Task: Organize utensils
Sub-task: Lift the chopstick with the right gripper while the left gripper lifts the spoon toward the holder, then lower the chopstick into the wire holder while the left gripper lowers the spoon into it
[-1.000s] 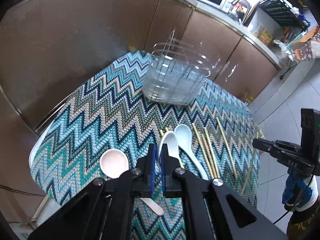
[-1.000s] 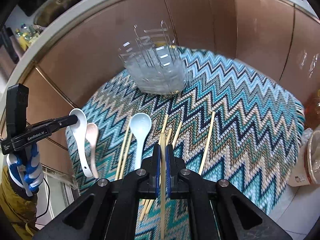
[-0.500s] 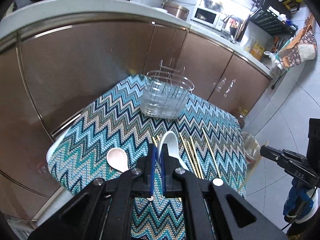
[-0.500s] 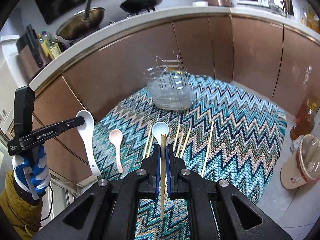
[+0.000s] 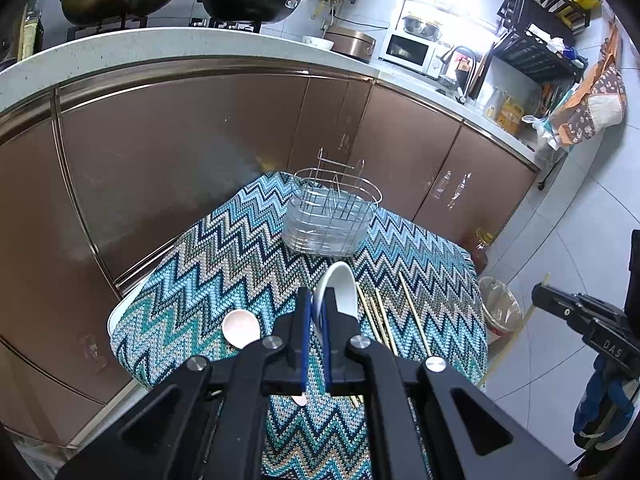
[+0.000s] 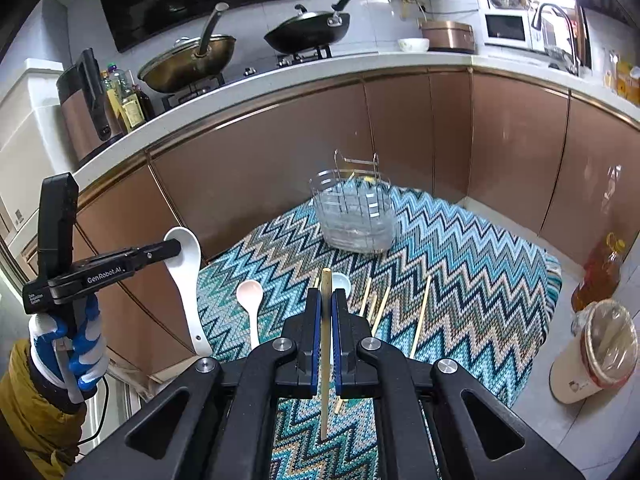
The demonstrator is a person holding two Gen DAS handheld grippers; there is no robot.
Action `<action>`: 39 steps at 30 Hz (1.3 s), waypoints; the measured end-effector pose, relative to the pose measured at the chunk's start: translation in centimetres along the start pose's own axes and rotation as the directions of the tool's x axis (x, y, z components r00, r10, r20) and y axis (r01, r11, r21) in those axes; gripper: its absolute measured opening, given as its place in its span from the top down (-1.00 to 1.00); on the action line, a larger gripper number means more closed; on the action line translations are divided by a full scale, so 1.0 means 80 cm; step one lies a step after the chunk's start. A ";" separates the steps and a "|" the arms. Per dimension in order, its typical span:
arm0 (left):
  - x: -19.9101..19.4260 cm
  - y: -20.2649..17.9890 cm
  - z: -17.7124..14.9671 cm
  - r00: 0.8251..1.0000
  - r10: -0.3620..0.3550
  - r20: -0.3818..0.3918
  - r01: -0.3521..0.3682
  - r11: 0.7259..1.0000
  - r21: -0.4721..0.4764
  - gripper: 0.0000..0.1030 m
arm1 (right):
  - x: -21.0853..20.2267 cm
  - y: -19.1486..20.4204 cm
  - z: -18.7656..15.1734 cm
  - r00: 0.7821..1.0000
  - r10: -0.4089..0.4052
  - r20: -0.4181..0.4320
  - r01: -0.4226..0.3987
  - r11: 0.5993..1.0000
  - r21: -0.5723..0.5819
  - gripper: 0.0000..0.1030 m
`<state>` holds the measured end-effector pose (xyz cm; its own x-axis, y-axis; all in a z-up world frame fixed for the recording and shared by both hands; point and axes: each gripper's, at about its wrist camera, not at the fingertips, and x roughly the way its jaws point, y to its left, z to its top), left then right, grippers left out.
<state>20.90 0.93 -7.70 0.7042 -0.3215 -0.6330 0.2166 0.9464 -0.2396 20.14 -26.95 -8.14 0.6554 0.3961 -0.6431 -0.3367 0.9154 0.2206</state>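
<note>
My left gripper (image 5: 316, 300) is shut on a white ceramic spoon (image 5: 338, 292), held well above the zigzag cloth; the right wrist view shows that gripper (image 6: 168, 246) with the spoon (image 6: 186, 280) hanging from it. My right gripper (image 6: 327, 300) is shut on a wooden chopstick (image 6: 326, 340), also lifted; it appears in the left wrist view (image 5: 540, 290). A wire utensil basket (image 5: 334, 216) (image 6: 354, 216) stands at the far end of the cloth. On the cloth lie a pink spoon (image 6: 250, 300), a pale blue spoon (image 6: 342, 280) and several chopsticks (image 6: 420, 312).
The small table under the cloth (image 6: 460, 272) stands against brown cabinets (image 6: 260, 168) below a counter with pans. An oil bottle (image 6: 598, 270) and a lined bin (image 6: 596, 352) stand on the floor at the right.
Both grippers have risen and drawn back from the table with the white spoon and the chopstick still held. The table looks smaller and farther.
</note>
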 end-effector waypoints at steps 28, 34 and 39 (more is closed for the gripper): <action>0.008 0.001 0.013 1.000 0.023 0.015 -0.023 1.000 0.009 0.92 | -0.002 0.008 0.024 0.999 0.008 0.052 -0.007 0.999 -0.031 0.90; 0.015 0.002 0.023 0.999 0.028 0.023 -0.028 1.000 0.011 0.92 | 0.003 0.005 0.033 0.998 0.012 0.067 -0.010 0.999 -0.032 0.90; 0.020 0.005 0.039 0.998 0.035 0.047 -0.035 0.999 0.003 0.92 | 0.013 -0.001 0.047 0.997 0.016 0.080 -0.013 0.999 -0.035 0.90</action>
<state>24.24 0.90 -6.49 0.7423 -0.2863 -0.6058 0.1935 0.9572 -0.2153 23.37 -26.30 -6.09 0.7020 0.4154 -0.5785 -0.3690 0.9069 0.2035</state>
